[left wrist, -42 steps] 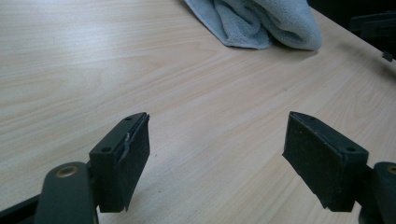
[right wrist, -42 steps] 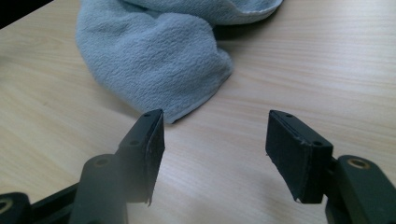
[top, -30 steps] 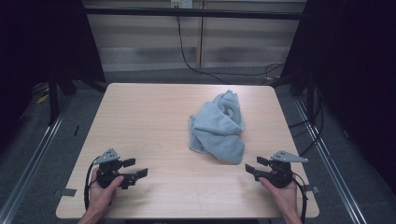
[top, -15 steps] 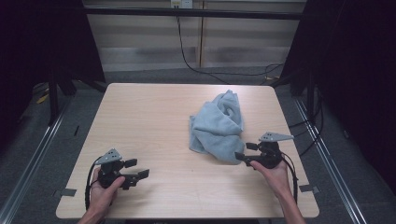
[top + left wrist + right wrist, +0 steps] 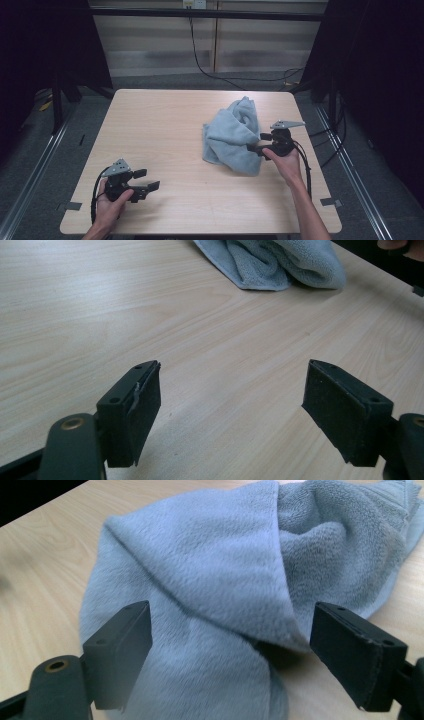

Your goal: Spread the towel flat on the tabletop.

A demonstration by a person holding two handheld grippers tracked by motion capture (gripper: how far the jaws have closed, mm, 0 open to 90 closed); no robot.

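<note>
Two grippers spread wide: right gripper (image 5: 255,143), just opened, against towel (image 5: 232,135); left gripper (image 5: 146,180) near bench (image 5: 165,115) front-left corner.

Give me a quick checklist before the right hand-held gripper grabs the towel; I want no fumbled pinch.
1. Right hand-held gripper jaws wide, having just been opening: ok.
2. Towel in front of and between those jaws: ok.
3. Pads pressing on cloth: not yet.
4. Which towel edge or corner lies nearest: cannot tell, it is crumpled.
5. Left hand-held gripper open, apart from the towel, over bare table: ok.
6. Cable trailing away from the towel: ok.
</note>
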